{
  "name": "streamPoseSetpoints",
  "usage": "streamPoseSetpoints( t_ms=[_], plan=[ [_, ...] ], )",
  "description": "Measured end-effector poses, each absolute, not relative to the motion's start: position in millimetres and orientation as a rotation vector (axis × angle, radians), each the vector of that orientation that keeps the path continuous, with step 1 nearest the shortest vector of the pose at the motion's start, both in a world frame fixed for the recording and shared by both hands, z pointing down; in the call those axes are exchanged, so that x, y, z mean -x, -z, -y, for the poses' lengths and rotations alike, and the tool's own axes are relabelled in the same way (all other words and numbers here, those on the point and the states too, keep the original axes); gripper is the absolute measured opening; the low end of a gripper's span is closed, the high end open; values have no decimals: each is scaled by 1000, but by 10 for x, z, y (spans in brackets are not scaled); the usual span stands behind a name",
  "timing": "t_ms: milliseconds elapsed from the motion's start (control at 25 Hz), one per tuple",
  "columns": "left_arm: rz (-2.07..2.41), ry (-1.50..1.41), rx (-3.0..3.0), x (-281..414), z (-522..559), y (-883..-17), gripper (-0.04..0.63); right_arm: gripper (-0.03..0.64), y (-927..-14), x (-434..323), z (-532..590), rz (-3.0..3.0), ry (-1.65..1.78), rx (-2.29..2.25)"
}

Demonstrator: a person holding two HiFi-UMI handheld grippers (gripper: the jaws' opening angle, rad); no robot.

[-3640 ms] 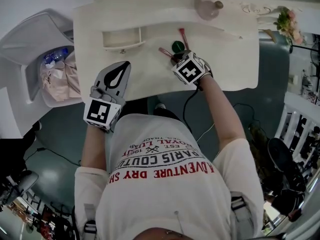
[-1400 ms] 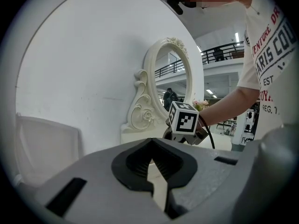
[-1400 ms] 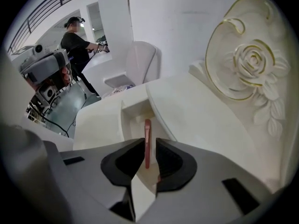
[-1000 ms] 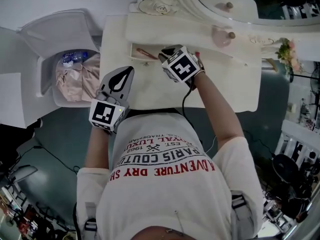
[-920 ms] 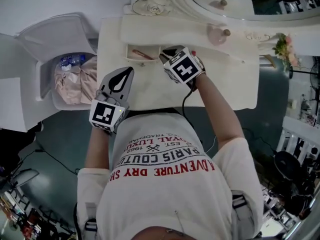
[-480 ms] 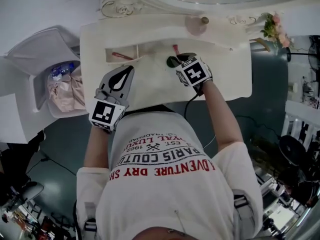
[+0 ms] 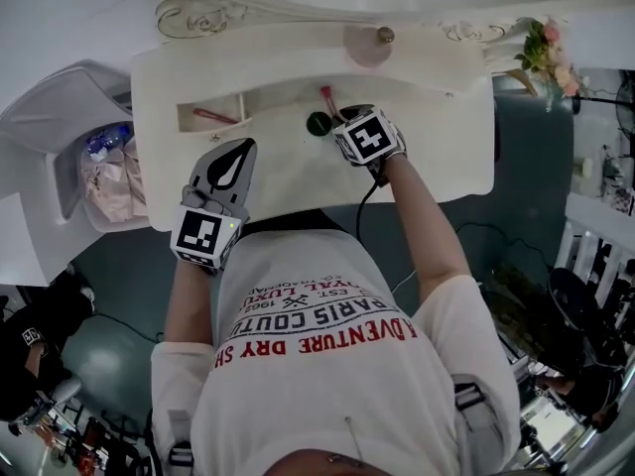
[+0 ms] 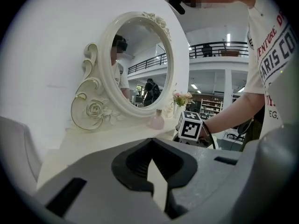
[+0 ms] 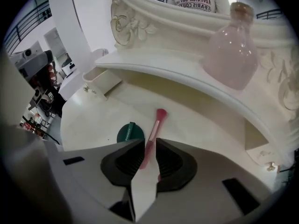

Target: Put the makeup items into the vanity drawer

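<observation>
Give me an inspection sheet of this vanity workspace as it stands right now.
Surface: cream vanity top, its left drawer open.
Job's things: red stick lies in the drawer; pink brush and green round container lie on the top.
Clutter: pink bottle on the shelf; flowers at far right.
Grippers: left gripper shut, empty; right gripper jaws have just been opening, brush handle between them, not pinched.
Cables: black cable runs from the right gripper off the front edge.
Surroundings: oval mirror behind; open bin at left.
</observation>
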State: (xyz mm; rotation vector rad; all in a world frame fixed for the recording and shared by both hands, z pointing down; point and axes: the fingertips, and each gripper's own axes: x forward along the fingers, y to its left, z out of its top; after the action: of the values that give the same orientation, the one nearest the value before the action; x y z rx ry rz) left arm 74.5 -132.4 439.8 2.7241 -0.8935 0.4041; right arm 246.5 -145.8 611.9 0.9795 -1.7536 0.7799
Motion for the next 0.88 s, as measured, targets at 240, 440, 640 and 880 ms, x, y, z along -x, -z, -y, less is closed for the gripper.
streamPoseSetpoints(
  t_ms=[240, 440, 640, 880],
  plan=[
    [961, -416, -2677, -828, 1348, -4538, 3, 71, -6272, -2391, 1557, 1769, -793, -929],
    [956, -412, -2693, -883, 1320, -4568, 3, 44, -6291, -2435, 1564, 1762, -796, -933],
    [956, -390, -2710, -834, 1348, -4497, 3, 43, -6292, -2423, 1576, 1740, -803, -931],
    [904, -392, -2761, -698, 1354, -4384, 3, 41, -6110, -2351, 1591, 1724, -792, -974]
  ],
)
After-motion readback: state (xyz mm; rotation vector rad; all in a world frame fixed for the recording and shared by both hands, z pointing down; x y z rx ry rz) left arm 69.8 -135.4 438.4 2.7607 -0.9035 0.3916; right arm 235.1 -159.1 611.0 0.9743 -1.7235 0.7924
